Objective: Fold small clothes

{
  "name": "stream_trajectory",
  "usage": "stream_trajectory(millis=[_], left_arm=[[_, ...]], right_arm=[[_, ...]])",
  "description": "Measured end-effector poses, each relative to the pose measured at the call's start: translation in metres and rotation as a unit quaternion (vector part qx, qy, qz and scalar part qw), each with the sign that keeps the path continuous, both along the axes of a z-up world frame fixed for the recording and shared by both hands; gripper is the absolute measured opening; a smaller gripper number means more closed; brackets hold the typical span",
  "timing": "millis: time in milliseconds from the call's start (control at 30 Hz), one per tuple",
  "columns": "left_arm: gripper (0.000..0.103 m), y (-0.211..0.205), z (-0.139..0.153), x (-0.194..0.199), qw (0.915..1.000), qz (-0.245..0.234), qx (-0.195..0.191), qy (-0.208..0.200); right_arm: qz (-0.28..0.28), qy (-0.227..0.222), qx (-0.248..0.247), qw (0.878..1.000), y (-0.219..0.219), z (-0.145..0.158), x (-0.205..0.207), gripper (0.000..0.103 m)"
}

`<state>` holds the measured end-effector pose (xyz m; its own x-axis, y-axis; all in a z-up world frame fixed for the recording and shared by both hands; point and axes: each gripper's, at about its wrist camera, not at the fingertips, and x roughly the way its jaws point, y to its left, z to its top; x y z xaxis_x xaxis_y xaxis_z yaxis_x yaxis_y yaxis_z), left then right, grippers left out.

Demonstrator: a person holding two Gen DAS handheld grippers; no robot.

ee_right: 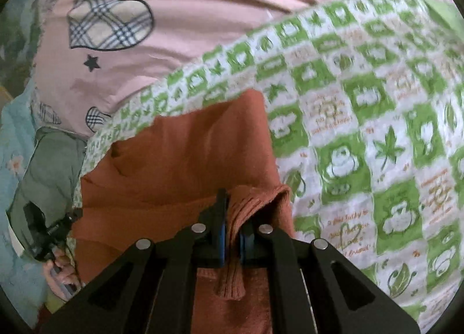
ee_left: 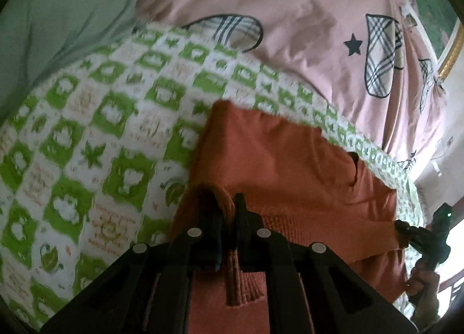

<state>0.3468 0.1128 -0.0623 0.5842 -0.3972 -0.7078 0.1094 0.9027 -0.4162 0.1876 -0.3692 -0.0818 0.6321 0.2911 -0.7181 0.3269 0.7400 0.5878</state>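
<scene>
A rust-orange knit garment (ee_left: 278, 160) lies on a green-and-white checked blanket (ee_left: 95, 142). My left gripper (ee_left: 224, 212) is shut on its ribbed hem at the near left corner, and a fold of rib hangs between the fingers. My right gripper (ee_right: 232, 218) is shut on the ribbed hem (ee_right: 232, 276) of the same garment (ee_right: 179, 160) at the other corner. Each gripper shows at the edge of the other's view: the right one (ee_left: 406, 232), the left one (ee_right: 58, 226).
The blanket (ee_right: 362, 131) lies over a pink sheet (ee_left: 290, 9) with plaid hearts and stars (ee_right: 110, 20). A grey-green cloth (ee_left: 58, 14) lies at the far left. A grey-green garment (ee_right: 49, 165) and a pale blue floral cloth (ee_right: 11, 165) lie beside the bed.
</scene>
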Motion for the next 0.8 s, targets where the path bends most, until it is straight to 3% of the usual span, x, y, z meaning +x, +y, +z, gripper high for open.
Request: stream_trajectory(millis=[33, 100, 133, 200, 300, 400, 500, 633, 667, 800], left_arm=[[0.011, 0.003, 0.001, -0.006, 1.0, 0.0, -0.007, -0.002], [0.03, 0.007, 0.008, -0.027, 0.9999, -0.008, -0.01, -0.007], [0.034, 0.006, 0.01, -0.039, 0.9997, -0.016, -0.014, -0.01], [0.035, -0.003, 0.014, -0.06, 0.9988, -0.042, -0.019, -0.013], [0.036, -0.037, 0.008, -0.083, 0.995, -0.099, -0.013, 0.002], [0.037, -0.08, -0.006, -0.087, 0.9888, -0.144, 0.023, 0.03], [0.037, -0.108, -0.009, -0.08, 0.9829, -0.16, 0.088, 0.029], [0.034, -0.113, -0.003, -0.043, 0.9805, -0.153, 0.12, 0.027], [0.032, -0.109, 0.0, -0.027, 0.9821, -0.143, 0.121, 0.023], [0.033, -0.088, 0.012, 0.016, 0.9905, -0.091, 0.102, 0.015]], right_arm=[[-0.007, -0.006, 0.006, 1.0, -0.002, 0.003, -0.006, 0.01], [-0.031, -0.017, -0.021, 0.999, -0.003, 0.018, -0.027, 0.028], [-0.041, -0.028, -0.039, 0.998, -0.001, 0.026, -0.037, 0.041], [-0.032, -0.058, -0.054, 0.996, 0.014, 0.039, -0.054, 0.042], [0.058, -0.064, -0.075, 0.993, 0.062, 0.044, -0.056, 0.042], [0.178, -0.024, -0.128, 0.975, 0.121, 0.033, -0.04, 0.042], [0.234, 0.017, -0.166, 0.958, 0.143, 0.011, -0.02, 0.042], [0.202, 0.021, -0.158, 0.966, 0.108, 0.001, 0.008, 0.037], [0.173, 0.022, -0.178, 0.969, 0.093, 0.004, 0.017, 0.037], [0.071, 0.013, -0.177, 0.982, 0.042, 0.012, 0.031, 0.039]])
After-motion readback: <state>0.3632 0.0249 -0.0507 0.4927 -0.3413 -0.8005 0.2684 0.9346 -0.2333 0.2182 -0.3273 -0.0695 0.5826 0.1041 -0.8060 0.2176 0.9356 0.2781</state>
